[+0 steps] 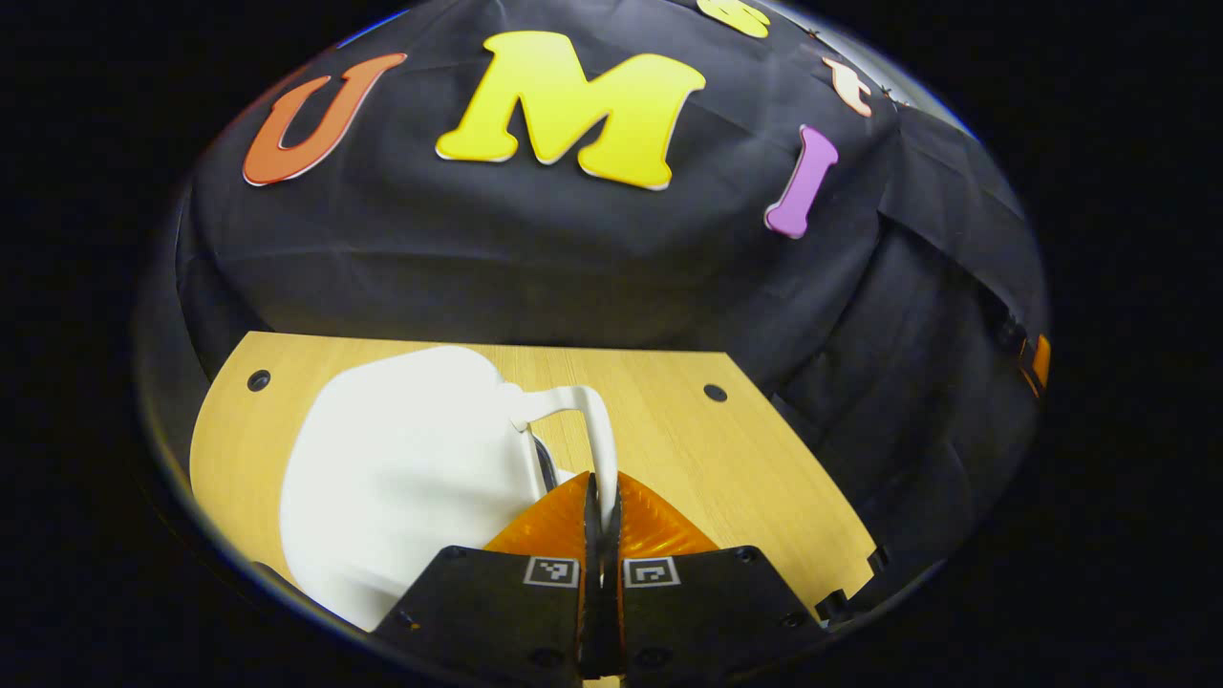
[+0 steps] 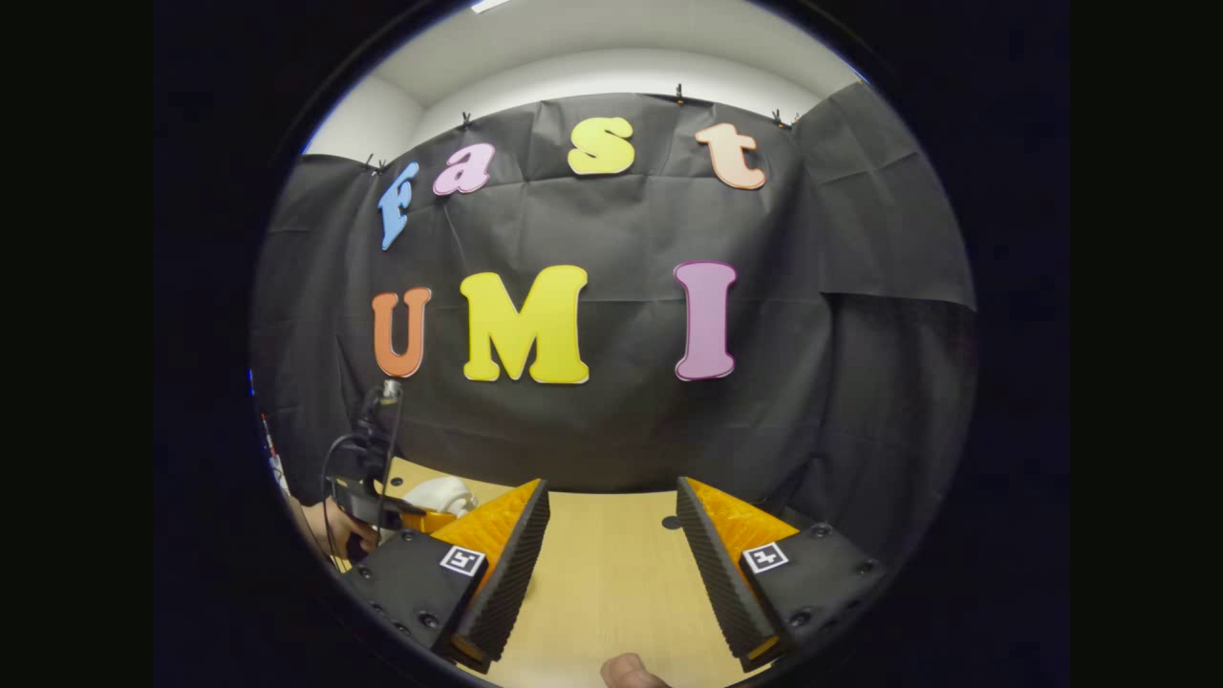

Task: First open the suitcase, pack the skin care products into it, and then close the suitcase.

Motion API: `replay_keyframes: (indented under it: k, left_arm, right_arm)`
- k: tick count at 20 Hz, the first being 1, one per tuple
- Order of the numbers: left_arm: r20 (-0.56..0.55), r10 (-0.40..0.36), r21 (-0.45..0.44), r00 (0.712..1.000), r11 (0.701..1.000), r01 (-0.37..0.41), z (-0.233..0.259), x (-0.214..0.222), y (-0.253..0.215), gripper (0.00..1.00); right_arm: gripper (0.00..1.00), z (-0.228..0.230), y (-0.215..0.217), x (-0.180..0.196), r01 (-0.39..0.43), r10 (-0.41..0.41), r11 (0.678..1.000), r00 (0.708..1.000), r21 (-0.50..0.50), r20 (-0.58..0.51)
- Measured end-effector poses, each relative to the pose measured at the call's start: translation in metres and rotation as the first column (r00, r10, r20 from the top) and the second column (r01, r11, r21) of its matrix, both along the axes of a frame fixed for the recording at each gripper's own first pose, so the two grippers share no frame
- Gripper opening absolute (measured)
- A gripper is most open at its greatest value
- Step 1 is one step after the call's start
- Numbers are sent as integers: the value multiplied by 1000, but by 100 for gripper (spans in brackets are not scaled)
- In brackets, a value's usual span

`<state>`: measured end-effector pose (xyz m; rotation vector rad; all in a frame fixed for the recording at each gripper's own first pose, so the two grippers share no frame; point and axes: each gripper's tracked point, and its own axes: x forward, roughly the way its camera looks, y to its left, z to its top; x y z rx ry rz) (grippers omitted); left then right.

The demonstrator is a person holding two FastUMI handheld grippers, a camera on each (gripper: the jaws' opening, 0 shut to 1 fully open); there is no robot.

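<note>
Left gripper view looks down along the left tool [image 1: 602,497], whose two orange fingers [image 1: 547,524] are pressed together on the thin white handle [image 1: 597,430] of the suitcase [image 1: 411,478]. The handle runs as a loop from the side of the case down into the narrow slit between the two fingers, so both fingers press on it. The suitcase is white and smooth, with rounded corners, and it lies on the light wooden worktop [image 1: 726,459], to the left of the fingers in this view. I cannot tell from here if its lid is fully closed. Small dark holes are visible in the worktop near its far corners.

Right gripper view shows the right tool [image 2: 611,530] with its fingers spread wide, and nothing is between them except bare worktop [image 2: 602,583]. This tool is held above the surface and points toward the booth wall. At the lower left of this view the left tool [image 2: 382,506] appears farther away, with a hand [image 2: 330,526] around its grip and a cable going up from it; a part of the white suitcase [image 2: 441,495] is just beside it. At the bottom edge a fingertip [image 2: 631,674] of the person is visible.
</note>
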<state>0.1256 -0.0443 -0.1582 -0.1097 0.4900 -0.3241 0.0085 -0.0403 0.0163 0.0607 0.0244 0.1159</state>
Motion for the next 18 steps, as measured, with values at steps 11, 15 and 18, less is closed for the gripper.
replay_keyframes:
  k: [11,15,18]
  left_arm:
    - [-152,61,281,987,960,-16,-85,8,-38,4]
    - [-189,10,312,982,949,50,-98,9,-52,7]
    - [-194,37,233,980,972,10,-84,1,-54,48]
  right_arm:
    - [79,-38,-39,7,46,-45,999,994,11,-96]
    - [79,-39,-35,12,57,-54,998,992,25,-118]
    - [79,-36,-27,16,63,-58,997,991,40,-119]
